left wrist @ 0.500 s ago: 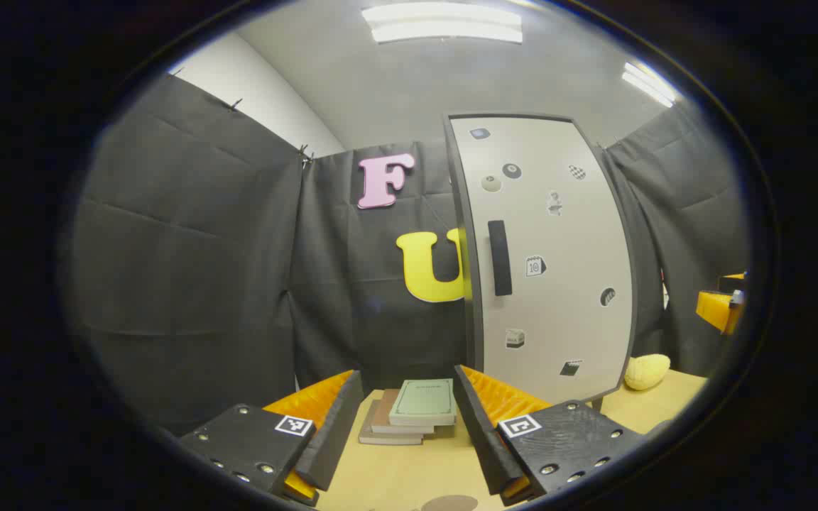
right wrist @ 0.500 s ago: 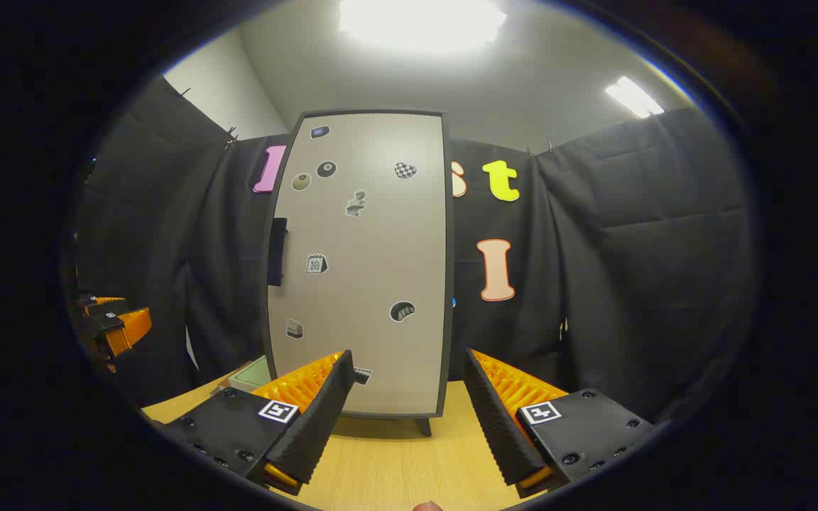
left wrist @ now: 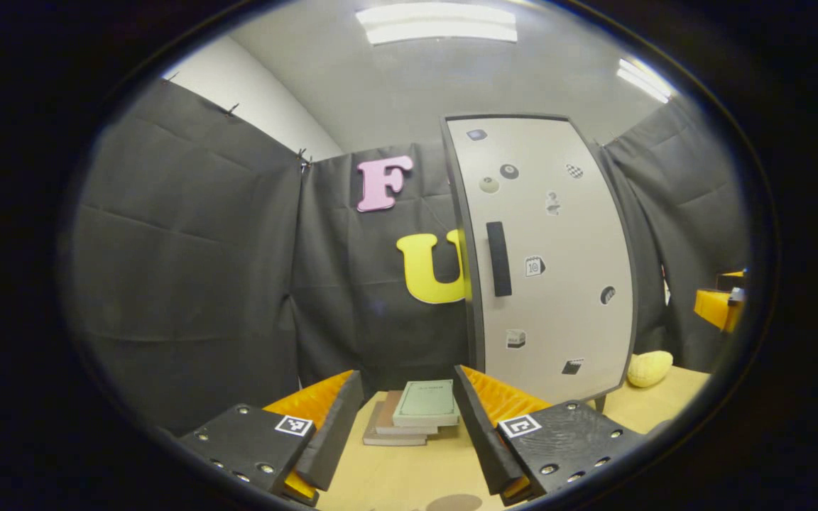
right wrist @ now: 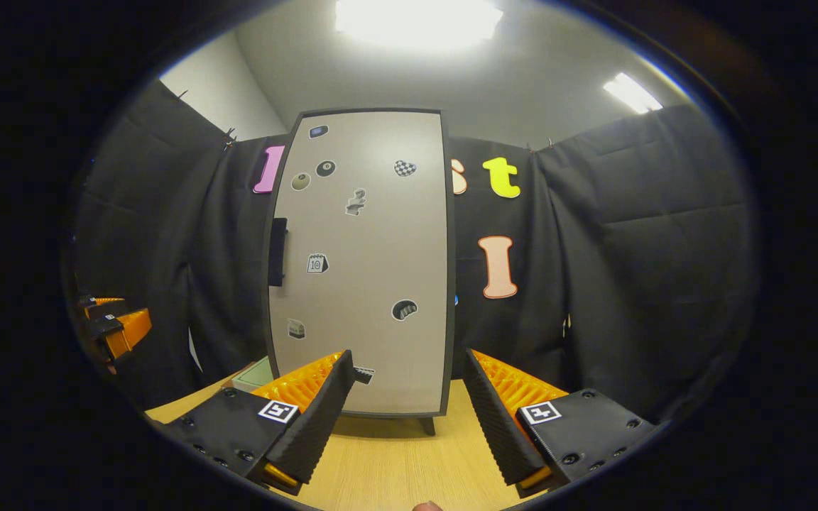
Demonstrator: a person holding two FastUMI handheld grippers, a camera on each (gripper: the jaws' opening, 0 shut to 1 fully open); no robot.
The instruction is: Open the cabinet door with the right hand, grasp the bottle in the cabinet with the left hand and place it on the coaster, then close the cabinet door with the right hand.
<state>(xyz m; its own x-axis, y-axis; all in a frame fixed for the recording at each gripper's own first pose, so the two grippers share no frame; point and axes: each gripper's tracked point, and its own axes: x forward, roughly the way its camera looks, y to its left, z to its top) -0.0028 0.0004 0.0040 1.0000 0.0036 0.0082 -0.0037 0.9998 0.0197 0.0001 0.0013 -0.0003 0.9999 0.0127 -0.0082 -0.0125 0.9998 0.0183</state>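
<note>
A tall pale cabinet [right wrist: 359,262] stands on the wooden table with its door closed flat, so the inside is hidden. Its dark vertical handle [right wrist: 277,252] runs along the door's left edge. My right gripper [right wrist: 407,358] is open in front of the door's lower part, some way off, with nothing between its fingers. In the left gripper view the cabinet [left wrist: 551,255] stands to the right with its handle [left wrist: 498,258] facing me. My left gripper [left wrist: 406,383] is open and empty above the table. A brown round coaster [left wrist: 454,502] lies at the bottom edge, just below the fingers.
A small stack of books [left wrist: 416,415] lies on the table left of the cabinet. A yellow soft object [left wrist: 648,369] rests by the cabinet's right foot. The left gripper [right wrist: 114,326] shows far left in the right gripper view; the right gripper [left wrist: 718,309] shows far right in the left gripper view.
Both views have shifted only slightly. The coaster shows a little more under the left gripper. The door stays closed and both grippers stay open.
</note>
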